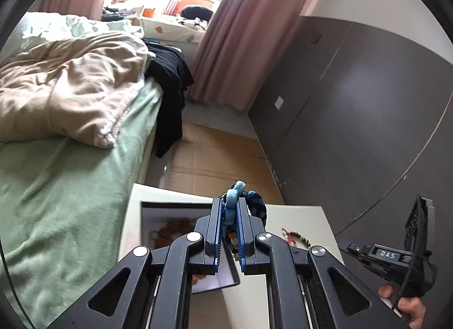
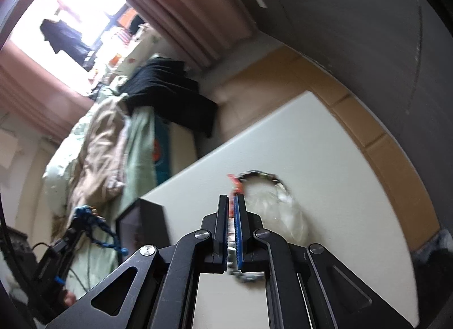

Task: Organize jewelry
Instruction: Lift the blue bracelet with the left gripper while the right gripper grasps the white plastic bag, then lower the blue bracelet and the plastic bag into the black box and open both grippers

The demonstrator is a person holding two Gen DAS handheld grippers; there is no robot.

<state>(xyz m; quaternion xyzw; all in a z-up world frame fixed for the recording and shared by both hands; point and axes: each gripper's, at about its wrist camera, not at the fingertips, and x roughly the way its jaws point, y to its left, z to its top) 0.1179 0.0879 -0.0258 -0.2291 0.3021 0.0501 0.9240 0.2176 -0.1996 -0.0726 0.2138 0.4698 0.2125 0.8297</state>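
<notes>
My left gripper (image 1: 230, 210) is shut on a blue braided cord bracelet (image 1: 235, 191) with coloured beads hanging between the fingers, held above the open jewelry box (image 1: 147, 210) on the white table (image 1: 300, 215). In the right wrist view that left gripper (image 2: 85, 215) shows at the left with the blue cord dangling. My right gripper (image 2: 230, 207) is shut on a silver chain (image 2: 246, 276) that hangs below the fingers. A dark beaded bracelet with a red tassel (image 2: 263, 176) lies on the table just ahead of it, and also shows in the left wrist view (image 1: 297, 237).
A clear plastic bag (image 2: 283, 213) lies on the table by the beaded bracelet. A bed with green sheet (image 1: 56, 187) and beige quilt stands left of the table. Dark wardrobe doors (image 1: 354, 116) stand to the right, with wooden floor (image 1: 215, 153) between.
</notes>
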